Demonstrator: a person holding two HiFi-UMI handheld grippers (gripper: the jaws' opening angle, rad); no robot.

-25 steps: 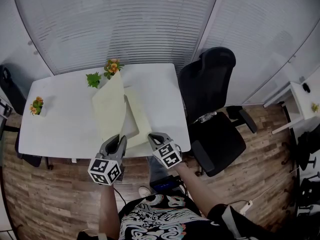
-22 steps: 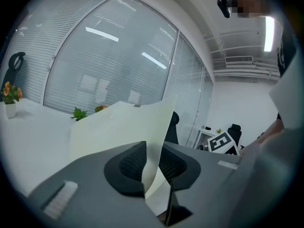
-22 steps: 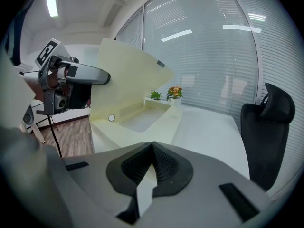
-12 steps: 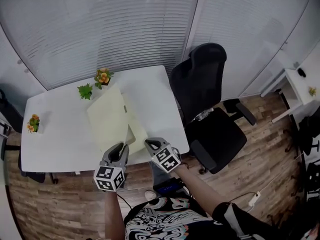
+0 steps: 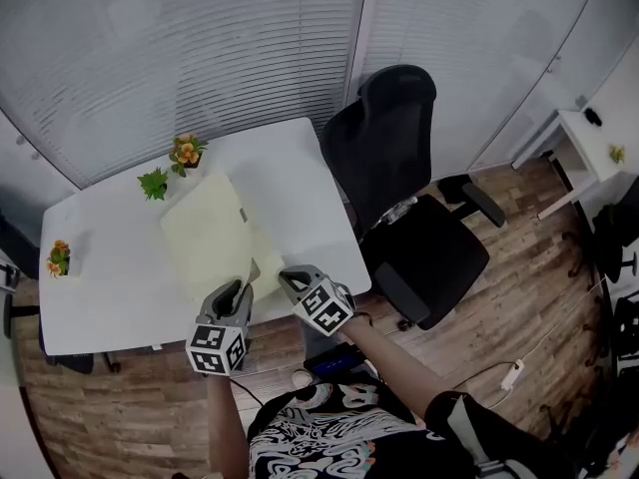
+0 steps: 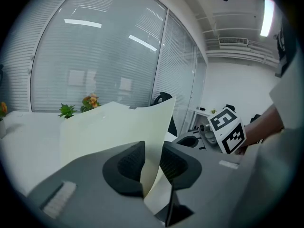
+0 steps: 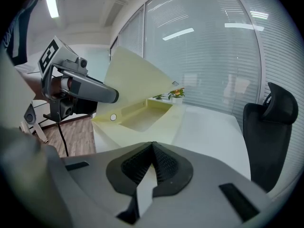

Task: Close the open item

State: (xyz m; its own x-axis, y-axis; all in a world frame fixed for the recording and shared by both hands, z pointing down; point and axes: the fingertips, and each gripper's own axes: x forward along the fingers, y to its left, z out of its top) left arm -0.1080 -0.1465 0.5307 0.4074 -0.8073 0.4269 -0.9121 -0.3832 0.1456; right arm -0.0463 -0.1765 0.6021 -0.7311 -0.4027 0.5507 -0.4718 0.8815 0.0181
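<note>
Left of table (image 5: pixel 105 292) open; raised lid (image 5: pixel 205 233) mid, plants (image 5: pixel 170 166) behind, chair (image 5: pixel 399 158) rt.

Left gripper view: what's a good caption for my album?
Left gripper opening its jaws around the pale yellow lid.

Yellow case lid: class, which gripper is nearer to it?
Left. The left gripper has the lid between its opening jaws; the right gripper, shut, hangs apart beside it.

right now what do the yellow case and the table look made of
Case: likely thin matte plastic; its lid curves like a sheet and the base has a moulded recess. Table: smooth, even white top, probably laminate.
</note>
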